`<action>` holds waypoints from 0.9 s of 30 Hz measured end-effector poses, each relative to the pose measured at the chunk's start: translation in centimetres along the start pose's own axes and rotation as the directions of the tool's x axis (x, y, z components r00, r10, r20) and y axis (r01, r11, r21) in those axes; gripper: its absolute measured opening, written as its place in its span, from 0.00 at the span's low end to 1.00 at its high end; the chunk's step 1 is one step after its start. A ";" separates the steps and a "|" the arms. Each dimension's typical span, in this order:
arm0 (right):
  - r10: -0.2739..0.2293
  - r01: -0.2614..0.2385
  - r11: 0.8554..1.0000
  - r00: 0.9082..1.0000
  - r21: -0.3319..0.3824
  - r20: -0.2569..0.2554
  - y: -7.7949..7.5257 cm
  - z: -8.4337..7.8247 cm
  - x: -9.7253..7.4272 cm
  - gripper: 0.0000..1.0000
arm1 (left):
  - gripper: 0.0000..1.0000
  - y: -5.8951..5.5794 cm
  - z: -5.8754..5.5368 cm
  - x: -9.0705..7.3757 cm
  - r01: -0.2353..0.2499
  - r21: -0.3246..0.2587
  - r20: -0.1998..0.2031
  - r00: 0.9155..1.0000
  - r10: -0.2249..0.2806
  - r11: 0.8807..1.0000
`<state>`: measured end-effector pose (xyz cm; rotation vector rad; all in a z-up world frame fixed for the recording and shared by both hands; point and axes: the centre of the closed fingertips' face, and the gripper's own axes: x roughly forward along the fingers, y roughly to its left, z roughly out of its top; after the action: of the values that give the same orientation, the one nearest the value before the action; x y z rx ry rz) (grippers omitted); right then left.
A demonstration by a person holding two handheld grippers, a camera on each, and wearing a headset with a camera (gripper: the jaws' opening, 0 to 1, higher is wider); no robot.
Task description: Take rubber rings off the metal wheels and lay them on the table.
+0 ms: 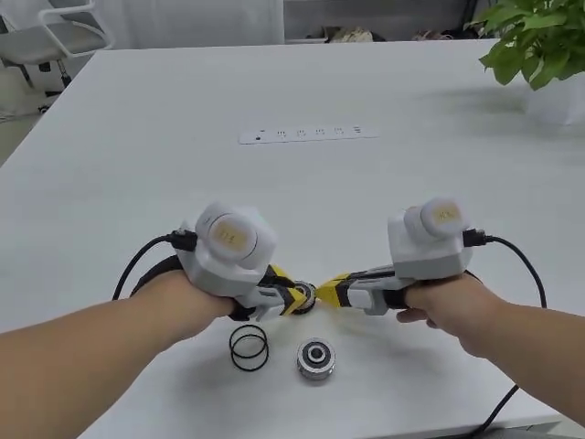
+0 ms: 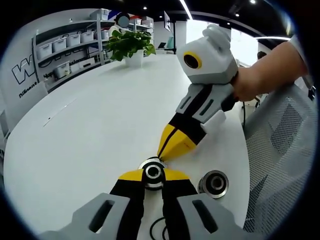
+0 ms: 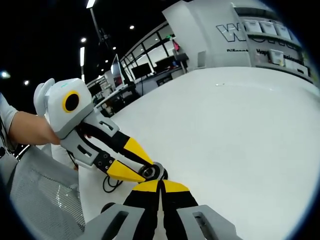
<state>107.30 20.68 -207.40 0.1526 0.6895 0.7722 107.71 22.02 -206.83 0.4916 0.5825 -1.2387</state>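
We are clamping the yellow-tipped jaws of the left gripper (image 2: 153,176) on the small silver metal wheel (image 2: 152,170), one jaw on each side of its rim. The wheel is sitting between our two hands over the white table (image 1: 384,183), with its open hub turned toward the left gripper's camera. The yellow tips of the right gripper (image 3: 160,185) are lying pressed together with no gap showing between them. They are meeting the wheel at the edge of its rim that faces away from the left hand. Whether a rubber ring is pinched between them we cannot tell, since the contact is too small to read. The two grippers are pointing nose to nose, so the wheel lies straight ahead of the right tips and is touching them, which makes the right gripper the one placed to do the peeling. We are judging that the coming pull has to run outward off the rim, away from the left jaws and along the line the two grippers share, while the left grip resists it. Nearer to us on the table, two loose thin black rubber rings (image 1: 249,347) are lying overlapped. Just beside them, to the right, a second silver metal wheel (image 1: 315,358) is resting flat, hub up.
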 end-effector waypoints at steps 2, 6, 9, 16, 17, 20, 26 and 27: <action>0.001 -0.001 1.000 1.000 0.007 -0.001 0.0 0.0 0.0 0.00 | 0.08 0.0 0.0 0.0 -0.001 -0.001 0.000 1.000 0.001 1.000; 0.002 -0.002 1.000 1.000 0.010 -0.001 0.0 0.0 0.0 0.00 | 0.08 0.0 0.0 0.0 -0.004 -0.001 0.001 1.000 0.004 1.000; 0.000 0.000 1.000 1.000 0.024 0.003 0.0 0.0 0.0 0.00 | 0.08 0.0 0.0 -0.1 -0.005 -0.002 0.001 1.000 0.005 1.000; 0.004 -0.004 0.999 1.000 0.052 0.012 -0.1 0.1 0.0 0.00 | 0.08 0.0 0.0 -0.1 -0.005 -0.004 0.000 1.000 0.005 1.000; 0.004 -0.005 0.998 1.000 0.056 0.013 0.0 0.1 0.0 0.00 | 0.08 0.0 0.0 -0.1 -0.005 -0.003 0.000 1.000 0.005 1.000; 0.008 -0.009 0.998 1.000 0.062 0.015 0.0 0.1 0.0 0.00 | 0.08 0.0 0.0 -0.1 -0.005 -0.004 0.001 1.000 0.005 1.000; 0.016 -0.018 0.996 1.000 0.082 0.023 0.2 0.2 -0.1 0.00 | 0.08 0.0 0.0 -0.1 -0.006 -0.001 0.001 1.000 0.006 1.000; 0.016 -0.018 0.996 1.000 0.083 0.024 0.3 0.2 -0.1 0.00 | 0.08 0.0 0.0 -0.1 -0.006 -0.001 0.001 1.000 0.006 1.000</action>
<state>107.21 20.84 -207.11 0.2433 0.6999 0.7576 107.73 22.06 -206.78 0.4914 0.5805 -1.2328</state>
